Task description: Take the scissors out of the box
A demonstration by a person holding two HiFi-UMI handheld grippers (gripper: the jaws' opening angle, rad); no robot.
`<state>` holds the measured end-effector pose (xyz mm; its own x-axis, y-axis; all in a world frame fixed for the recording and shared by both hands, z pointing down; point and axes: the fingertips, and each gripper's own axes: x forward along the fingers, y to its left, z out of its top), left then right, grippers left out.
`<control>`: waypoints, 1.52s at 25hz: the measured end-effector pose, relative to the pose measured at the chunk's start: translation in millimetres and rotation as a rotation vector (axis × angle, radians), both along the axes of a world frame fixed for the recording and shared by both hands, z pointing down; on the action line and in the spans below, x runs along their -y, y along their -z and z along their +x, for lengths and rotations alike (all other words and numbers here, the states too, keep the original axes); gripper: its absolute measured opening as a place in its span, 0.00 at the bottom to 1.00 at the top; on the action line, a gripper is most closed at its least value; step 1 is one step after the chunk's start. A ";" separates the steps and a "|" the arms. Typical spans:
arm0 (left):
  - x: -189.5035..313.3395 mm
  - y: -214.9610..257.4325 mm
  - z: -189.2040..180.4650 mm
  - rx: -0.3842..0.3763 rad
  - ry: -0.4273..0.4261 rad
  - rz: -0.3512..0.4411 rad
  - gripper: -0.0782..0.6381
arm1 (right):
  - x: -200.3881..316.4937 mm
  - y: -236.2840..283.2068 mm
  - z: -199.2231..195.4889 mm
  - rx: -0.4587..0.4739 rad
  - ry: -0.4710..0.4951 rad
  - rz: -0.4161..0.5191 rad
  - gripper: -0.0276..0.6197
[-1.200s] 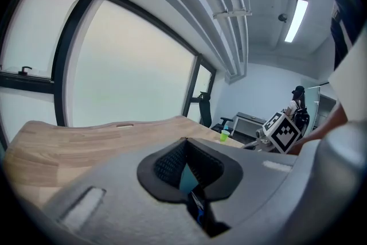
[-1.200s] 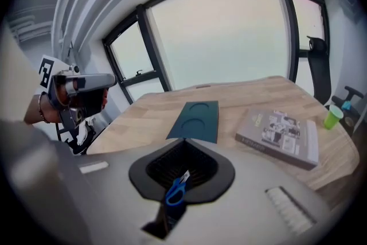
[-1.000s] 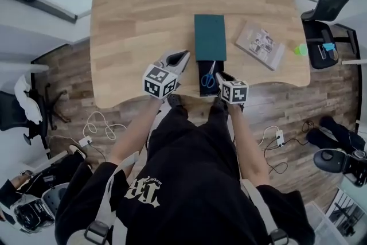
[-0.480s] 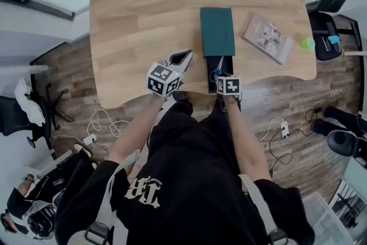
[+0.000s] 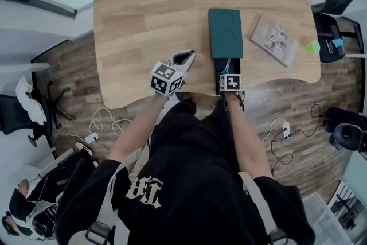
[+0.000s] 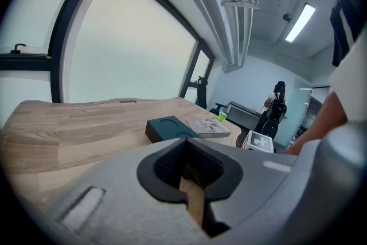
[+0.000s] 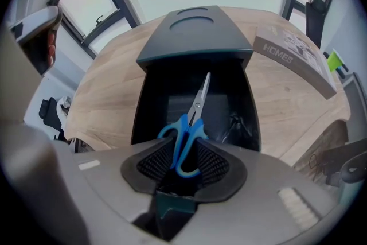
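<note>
Left tongs [image 5: 184, 58] sit over the near edge of the wooden surface [image 5: 143, 14], a bit left of the middle. In their own view [image 6: 190, 174] they're pressed together with nothing in them, just a sliver of wood showing through the slit.

Right next to that, further along the near edge, is the dark teal box [image 5: 225, 31]. Its black drawer [image 7: 155, 100] is slid out toward the person, so the open end sits right at the near edge. The scissors [image 7: 194, 115] are in that drawer, blue handles toward the person and blades pointing in toward the teal sleeve. The right tongs [image 7: 183, 166] are clamped on the blue handle loops, one pad on each side. From the head view you mostly see just the marker cube of the right tongs [image 5: 228, 70] parked over the drawer.

Right of the box there's a book [image 5: 274, 41] lying flat and turned at an angle, close to the box but not touching. Past it, at the right edge of the surface, stands a small green cup [image 5: 312, 47].
</note>
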<state>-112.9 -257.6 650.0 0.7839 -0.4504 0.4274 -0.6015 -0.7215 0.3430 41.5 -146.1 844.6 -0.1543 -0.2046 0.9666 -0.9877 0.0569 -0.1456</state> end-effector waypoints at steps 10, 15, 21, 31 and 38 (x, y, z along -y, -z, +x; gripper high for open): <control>-1.8 -11.9 -21.9 0.011 0.023 -0.027 0.11 | 1.4 -1.8 1.9 -0.073 0.008 -0.057 0.19; -6.5 -12.9 -24.7 0.018 0.038 -0.030 0.11 | -1.0 -1.6 3.5 -0.058 0.064 -0.042 0.18; -14.4 -13.6 -29.5 0.023 0.053 -0.037 0.11 | -8.9 3.4 4.0 -0.022 0.114 -0.061 0.18; -28.3 -14.1 -13.8 0.026 0.090 -0.045 0.11 | -27.5 32.1 10.8 0.034 0.249 -0.010 0.18; -41.8 -11.9 7.9 0.026 0.128 -0.050 0.11 | -37.5 53.8 15.8 0.091 0.347 0.032 0.18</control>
